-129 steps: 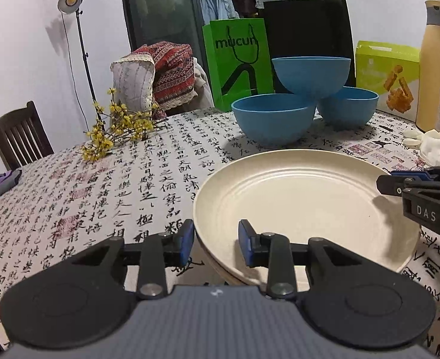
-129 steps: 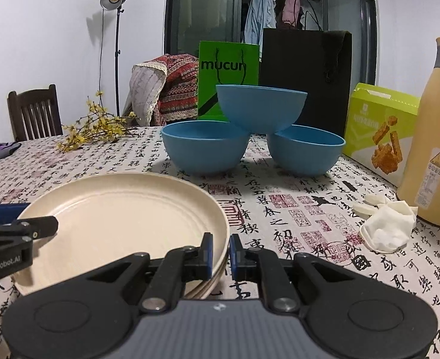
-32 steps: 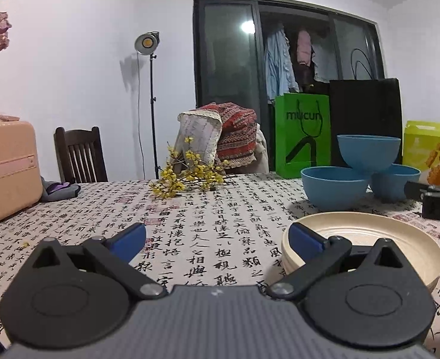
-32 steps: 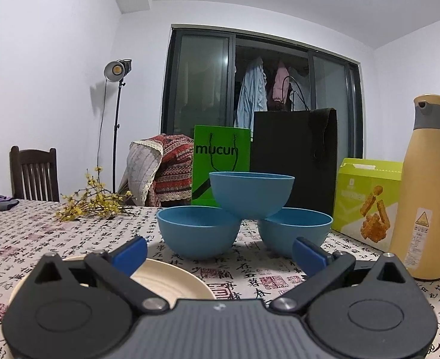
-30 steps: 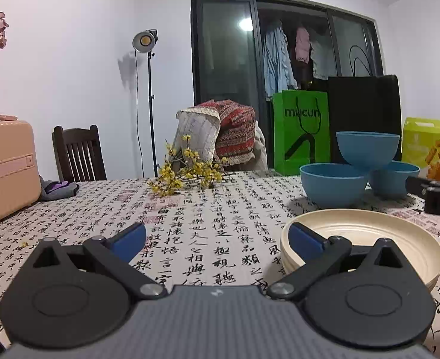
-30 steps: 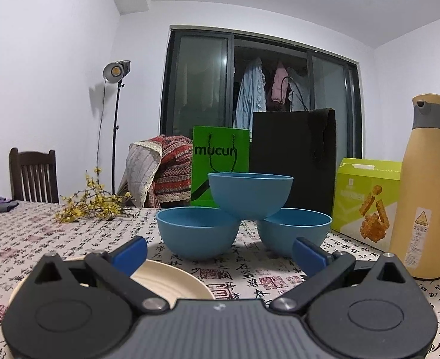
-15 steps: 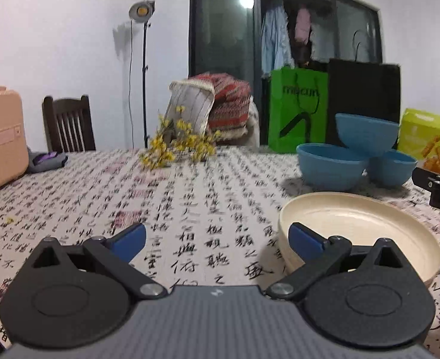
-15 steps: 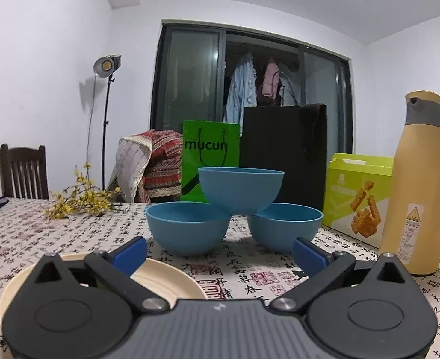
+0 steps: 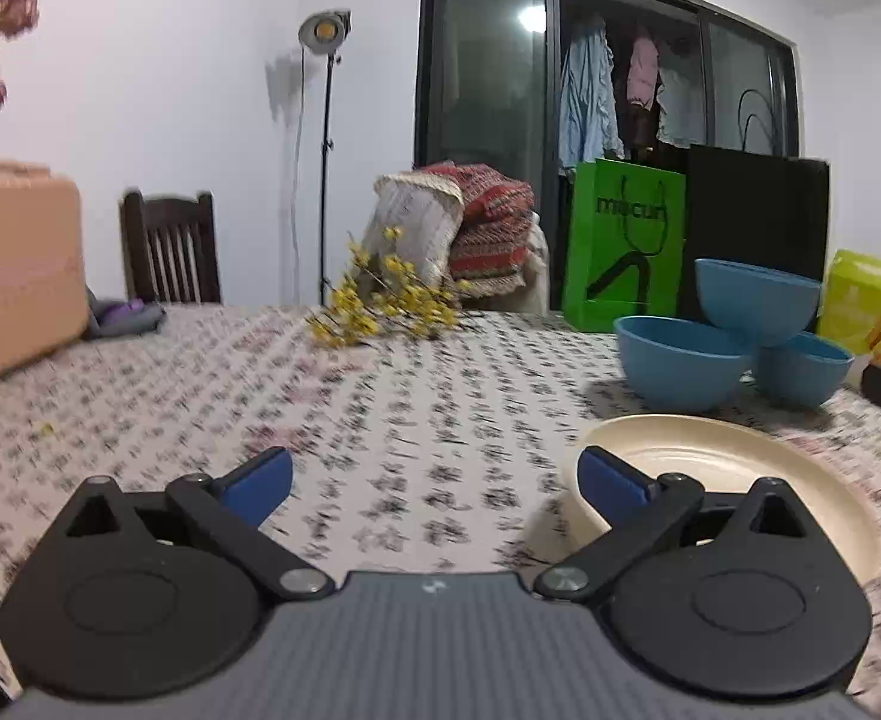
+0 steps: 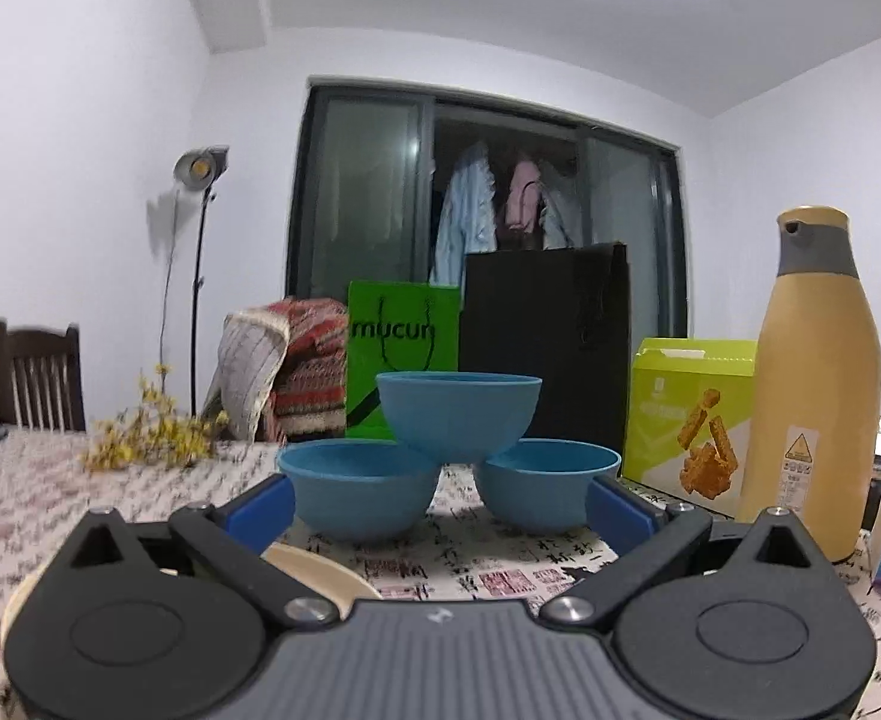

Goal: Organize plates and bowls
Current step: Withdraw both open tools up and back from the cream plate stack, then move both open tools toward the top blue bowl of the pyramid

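Left wrist view
Left gripper [image 9: 434,477]: fingers spread wide, holding nothing.
Cream plate [image 9: 740,462]: on the worktop [image 9: 260,384], just behind the right finger.
Writing: green bag [image 9: 623,243], blurred.

Right wrist view
Right gripper [image 10: 440,507]: fingers wide apart, empty.
Blue bowls [image 10: 458,414]: beyond the fingers, one resting on two.
Writing: "mucun" on green bag.
Hidden: plate mostly behind gripper.

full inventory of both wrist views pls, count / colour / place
bowls: 3, blue, two on the table, one perched on their rims
plate stack: exact count unclear, cream, near table edge
tablecloth: 1, white with black script, covers table
flower sprig: 1, yellow, far left of table
green bag: 1, behind bowls
black bag: 1, right of green bag
snack box: 1, lime green, right of bowls
bottle: 1, tan with grey cap, far right
chair: 1, dark wood, far side
floor lamp: 1, by wall
left gripper: open
right gripper: open
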